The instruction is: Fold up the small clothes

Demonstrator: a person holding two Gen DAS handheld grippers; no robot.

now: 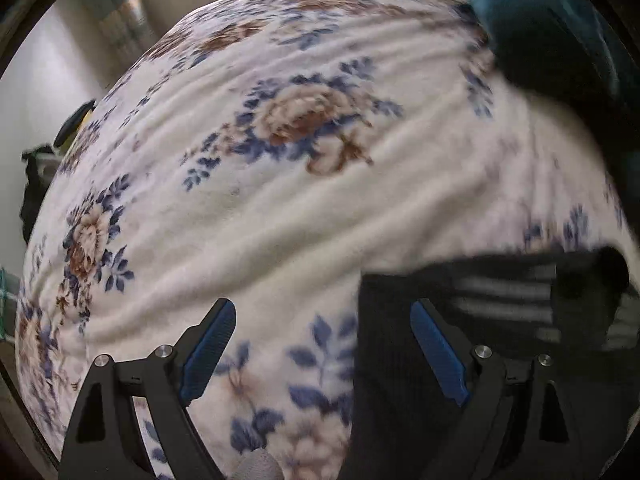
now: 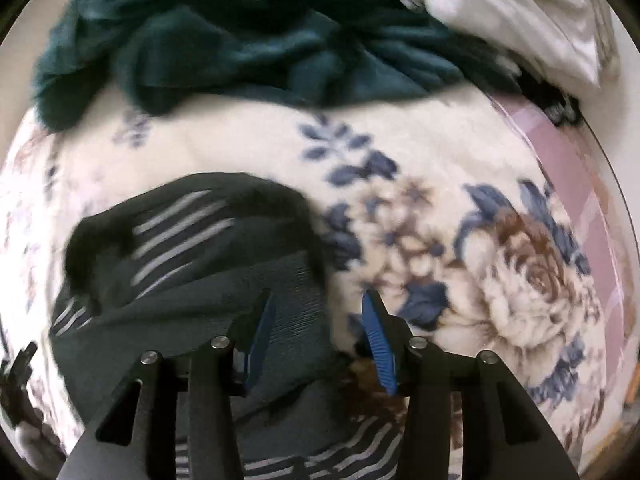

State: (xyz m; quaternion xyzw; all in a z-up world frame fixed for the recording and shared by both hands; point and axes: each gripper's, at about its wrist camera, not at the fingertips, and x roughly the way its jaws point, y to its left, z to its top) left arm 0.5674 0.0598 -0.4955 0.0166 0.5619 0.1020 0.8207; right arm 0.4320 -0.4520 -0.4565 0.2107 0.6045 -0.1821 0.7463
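Right wrist view shows the small dark knit garment with pale grey stripes [image 2: 200, 264] lying on the bed's cream fleece blanket printed with blue and brown flowers [image 2: 480, 248], toward the near edge and left of the view's centre. It looks light, soft and limp, folded over on itself, so it will sag unless taken by an edge or a corner; the ribbed dark edge under the right claw [image 2: 318, 344] seems the easiest hold. That claw stands partly open with nothing pressed between its blue pads. The left claw [image 1: 322, 352] is spread wide and empty, its right finger over the garment's dark edge. Beyond lies a rumpled teal cloth [image 2: 240, 40]. Motion blur hides the garment's outline, and its near end is cut off by the claws.
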